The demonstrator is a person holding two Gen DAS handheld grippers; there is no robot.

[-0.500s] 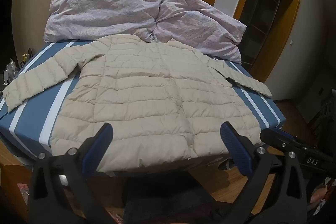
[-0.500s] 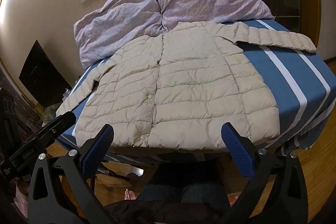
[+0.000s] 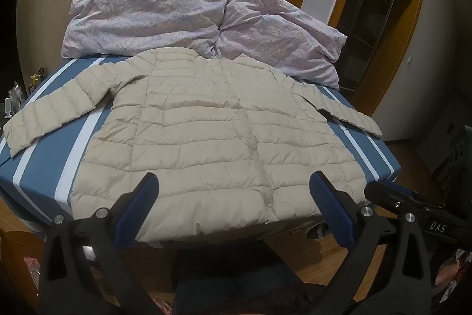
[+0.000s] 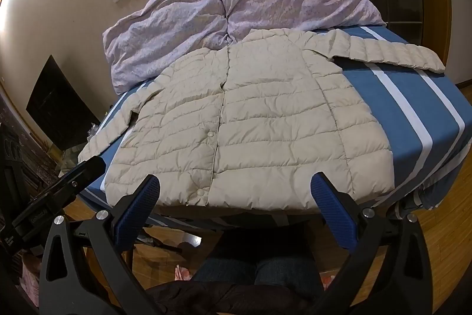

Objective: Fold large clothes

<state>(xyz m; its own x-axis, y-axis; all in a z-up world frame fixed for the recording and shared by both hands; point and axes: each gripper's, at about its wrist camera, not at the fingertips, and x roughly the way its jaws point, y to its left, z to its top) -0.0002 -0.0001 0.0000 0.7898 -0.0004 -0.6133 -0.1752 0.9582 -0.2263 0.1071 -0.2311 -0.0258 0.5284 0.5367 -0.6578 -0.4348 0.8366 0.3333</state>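
Observation:
A beige quilted puffer jacket (image 3: 206, 132) lies flat, front up, on a bed with both sleeves spread out to the sides; it also shows in the right wrist view (image 4: 253, 120). Its hem lies at the near edge of the bed. My left gripper (image 3: 234, 191) is open and empty, held just in front of the hem above the floor. My right gripper (image 4: 236, 194) is open and empty too, in front of the hem near the snap placket. The right gripper's body shows at the right of the left wrist view.
The bed (image 3: 44, 161) has a blue sheet with white stripes (image 4: 413, 114). Two lilac pillows (image 3: 153, 16) lie against the wall at the head. A wooden door frame (image 3: 383, 49) stands at the right. The person's knees (image 4: 259, 270) are below, over wood floor.
Both grippers have shifted very slightly; the jacket has not moved.

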